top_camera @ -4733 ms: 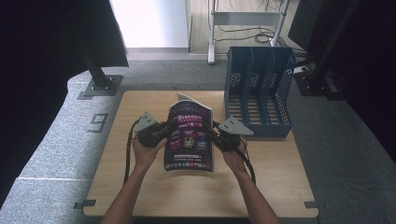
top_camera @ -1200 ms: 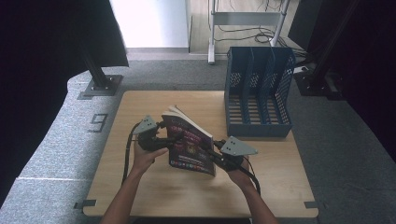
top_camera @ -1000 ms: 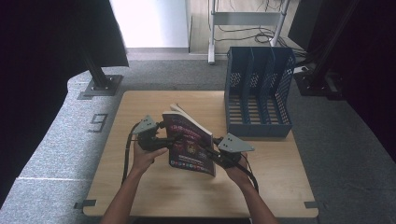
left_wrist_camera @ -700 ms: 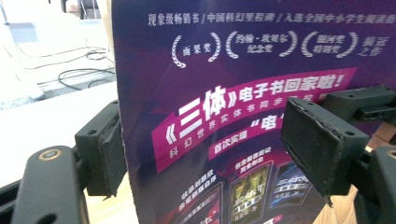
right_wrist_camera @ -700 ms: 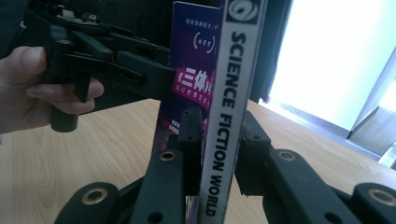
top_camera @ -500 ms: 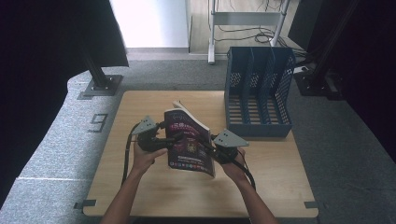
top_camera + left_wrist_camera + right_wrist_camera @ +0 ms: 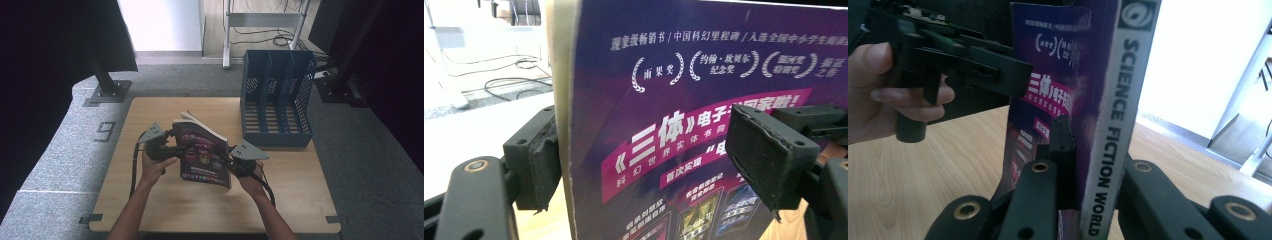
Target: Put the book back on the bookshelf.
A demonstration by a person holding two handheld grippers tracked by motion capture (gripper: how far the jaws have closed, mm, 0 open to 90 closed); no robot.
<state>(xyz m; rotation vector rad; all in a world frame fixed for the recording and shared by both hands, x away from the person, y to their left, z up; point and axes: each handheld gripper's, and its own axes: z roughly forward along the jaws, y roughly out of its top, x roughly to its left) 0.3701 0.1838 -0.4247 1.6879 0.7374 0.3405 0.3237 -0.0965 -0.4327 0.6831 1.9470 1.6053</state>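
A purple paperback book (image 7: 202, 155) stands upright on the wooden table (image 7: 150, 200), cover toward me and pages fanned at the top. My left gripper (image 7: 186, 146) is shut on its left edge. In the left gripper view the pads (image 7: 539, 160) stand on either side of the book (image 7: 684, 150). My right gripper (image 7: 227, 167) has just been closing and is shut on the white spine (image 7: 1108, 100) reading "SCIENCE FICTION WORLD". In the right gripper view my right gripper (image 7: 1093, 145) has the spine between its jaws, and the left gripper (image 7: 1018, 70) lies across the cover.
A blue file rack (image 7: 275, 100) with upright slots stands at the table's far right, just beyond the book. Grey carpet surrounds the table. Dark curtains hang at the left and right. A metal stand with cables is at the back.
Since the earliest frame the book has turned from facing me flat to angled, spine toward the right. The right gripper dropped to the lower right, then came back onto the spine.
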